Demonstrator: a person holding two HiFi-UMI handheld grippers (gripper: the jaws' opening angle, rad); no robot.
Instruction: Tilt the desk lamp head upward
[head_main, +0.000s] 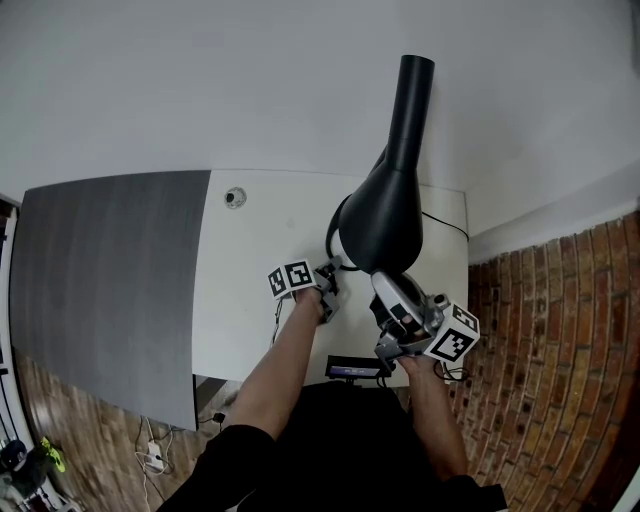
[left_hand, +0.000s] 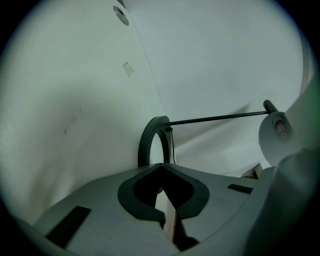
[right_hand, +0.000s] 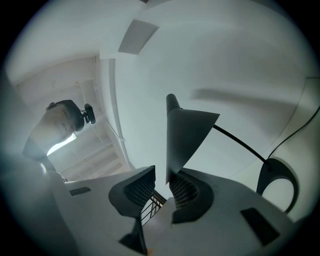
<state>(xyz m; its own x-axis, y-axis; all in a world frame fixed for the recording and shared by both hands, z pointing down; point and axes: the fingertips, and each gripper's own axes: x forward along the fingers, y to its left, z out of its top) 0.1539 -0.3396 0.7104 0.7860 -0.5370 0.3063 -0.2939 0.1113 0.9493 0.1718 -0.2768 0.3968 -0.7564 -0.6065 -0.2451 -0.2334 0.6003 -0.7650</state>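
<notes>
A black desk lamp stands on the white desk (head_main: 250, 300). Its cone head (head_main: 385, 215) with a long tube points up toward me. In the right gripper view the head's thin rim (right_hand: 187, 132) dips between the jaws of my right gripper (right_hand: 160, 175), against one pad; the jaws stand apart. My right gripper (head_main: 385, 290) sits under the head's near edge. My left gripper (head_main: 330, 278) is beside the lamp's ring base (left_hand: 149, 142). In the left gripper view the left gripper (left_hand: 161, 167) is shut, tips at the ring's near edge, which they partly hide. A thin rod (left_hand: 215, 118) rises from the ring.
A grey panel (head_main: 110, 280) covers the desk's left part, with a cable grommet (head_main: 235, 197) near the back. The lamp cord (head_main: 445, 222) runs off right. A dark device (head_main: 355, 370) lies at the front edge. Brick floor (head_main: 560, 330) is on the right. A person (right_hand: 55, 125) is far off.
</notes>
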